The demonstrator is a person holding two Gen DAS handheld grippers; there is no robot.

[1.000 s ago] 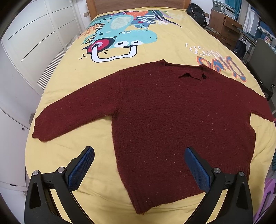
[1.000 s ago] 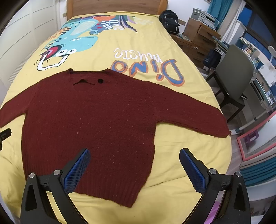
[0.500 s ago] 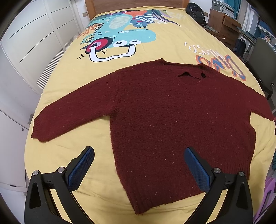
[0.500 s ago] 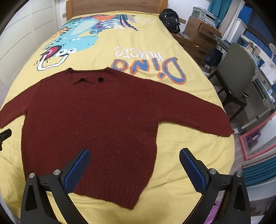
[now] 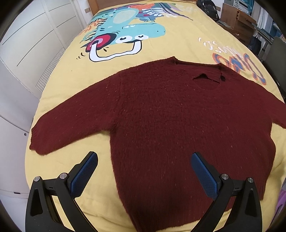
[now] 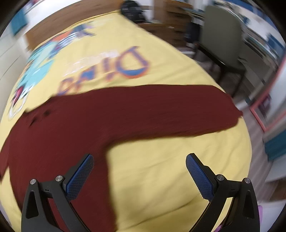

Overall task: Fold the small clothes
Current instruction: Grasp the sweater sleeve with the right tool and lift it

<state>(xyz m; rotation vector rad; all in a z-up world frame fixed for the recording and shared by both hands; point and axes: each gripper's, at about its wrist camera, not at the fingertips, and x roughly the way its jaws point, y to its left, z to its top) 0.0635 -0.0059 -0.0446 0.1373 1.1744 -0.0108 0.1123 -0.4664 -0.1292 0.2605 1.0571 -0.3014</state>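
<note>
A dark red knitted sweater (image 5: pixel 178 125) lies flat and spread out on a yellow bed cover (image 5: pixel 71 85), neck away from me, both sleeves stretched out sideways. My left gripper (image 5: pixel 144 158) is open and empty, above the sweater's lower left body near the hem. In the blurred right wrist view the sweater's right sleeve (image 6: pixel 169 108) stretches across toward the bed's right edge. My right gripper (image 6: pixel 139 160) is open and empty, above the yellow cover just below that sleeve's armpit.
The cover carries a teal dinosaur print (image 5: pixel 125 30) and "Dino" lettering (image 6: pixel 107 73). White wardrobe doors (image 5: pixel 26 44) stand left of the bed. A grey chair (image 6: pixel 223 44), wooden drawers (image 5: pixel 239 16) and a black backpack (image 5: pixel 207 7) are on the right.
The right gripper has swung quickly to the right and closer to the bed, now facing the right sleeve; its view is blurred. The left gripper has come slightly closer to the sweater.
</note>
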